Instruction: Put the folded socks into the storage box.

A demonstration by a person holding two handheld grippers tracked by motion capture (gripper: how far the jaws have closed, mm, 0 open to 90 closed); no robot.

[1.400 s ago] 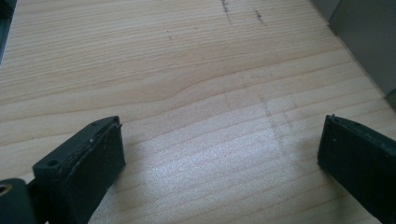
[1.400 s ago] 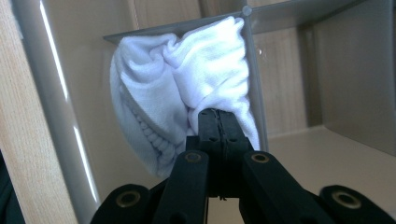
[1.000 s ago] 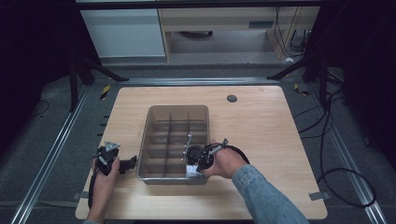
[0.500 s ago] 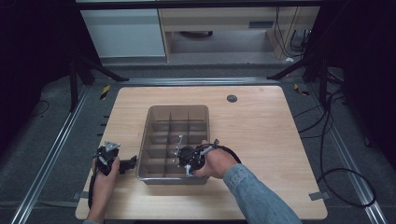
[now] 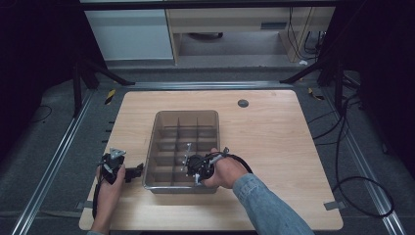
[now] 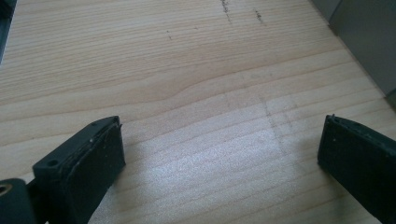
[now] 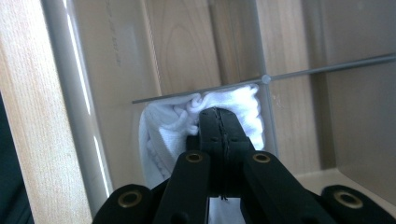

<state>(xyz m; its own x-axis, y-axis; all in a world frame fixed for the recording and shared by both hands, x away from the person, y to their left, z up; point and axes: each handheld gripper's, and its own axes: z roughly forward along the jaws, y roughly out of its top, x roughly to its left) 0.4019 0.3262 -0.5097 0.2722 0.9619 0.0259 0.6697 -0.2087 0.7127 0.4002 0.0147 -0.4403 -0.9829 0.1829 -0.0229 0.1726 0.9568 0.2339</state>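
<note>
Cloth (image 7: 170,123) sits inside a near compartment of the bin (image 5: 157,128), clenched by the right hand-held gripper (image 7: 219,116), not yet let go, while the left hand-held gripper (image 6: 219,154) hangs released over the bench (image 6: 187,70).

– What colours are there?
– The cloth (image 7: 163,126) is white, the right tongs (image 7: 219,116) on it black.
– And the bin (image 5: 161,147)?
– Smoky grey, see-through, with grey dividers. The counter (image 5: 293,147) is pale wood with fine grain lines; the sleeve (image 5: 264,205) is blue denim.
</note>
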